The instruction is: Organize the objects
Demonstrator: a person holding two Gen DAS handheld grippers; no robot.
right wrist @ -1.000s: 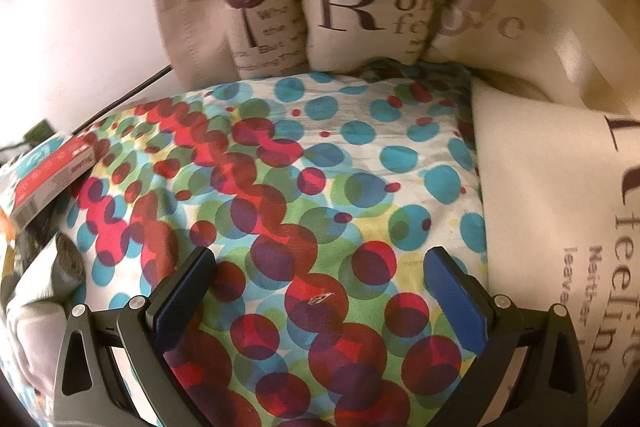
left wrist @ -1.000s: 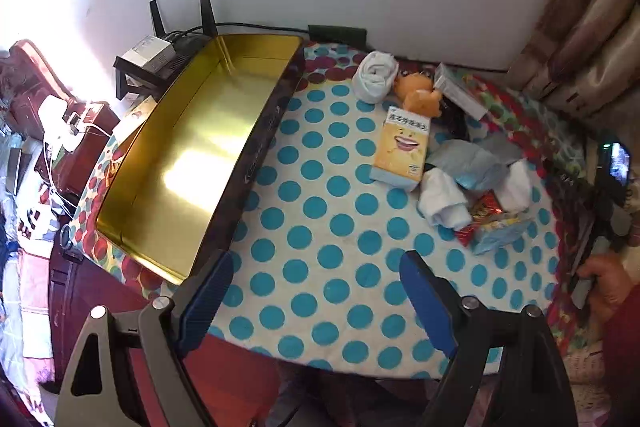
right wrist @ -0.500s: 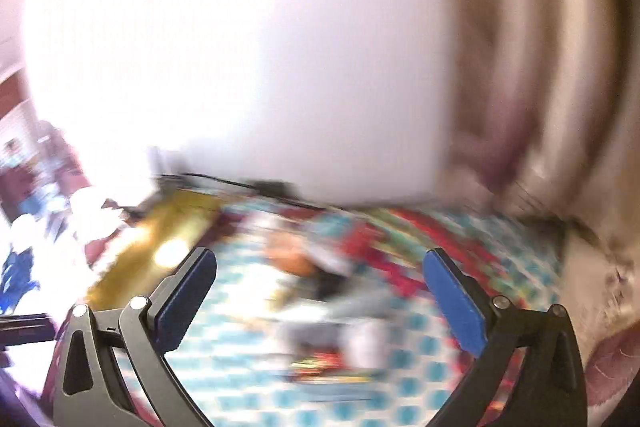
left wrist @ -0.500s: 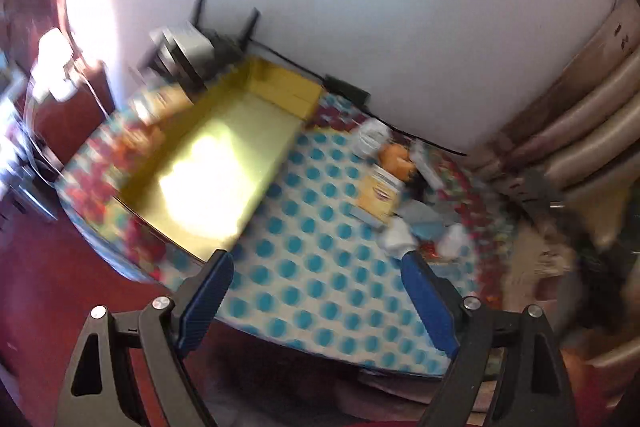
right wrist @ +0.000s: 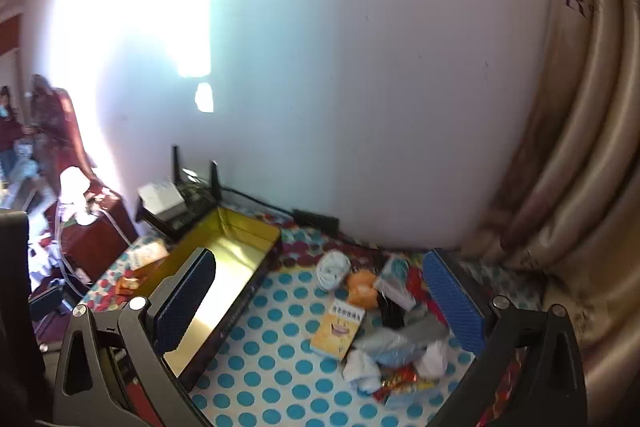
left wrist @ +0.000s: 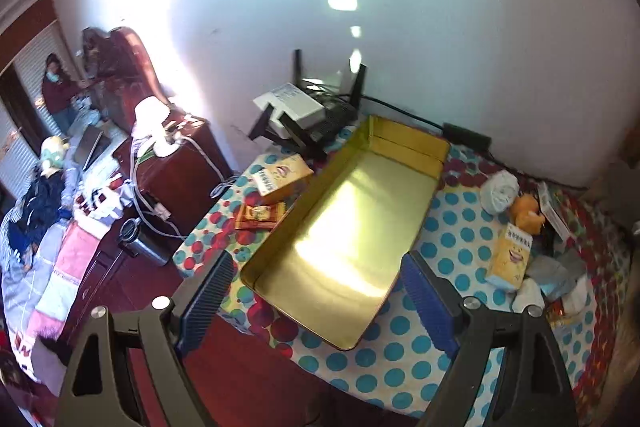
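Both tools are held above the bench (left wrist: 416, 351), jaws spread wide and gripping nothing: left tool (left wrist: 316, 303), right tool (right wrist: 320, 311). The gold tray (left wrist: 348, 227) lies on the polka-dot cloth with nothing inside. To its right, a clutter sits apart from it: yellow box (right wrist: 338, 327), white sock roll (right wrist: 333, 269), orange toy (right wrist: 361, 289), crumpled wrappers (right wrist: 396, 345). A second yellow box (left wrist: 282, 177) lies left of the tray.
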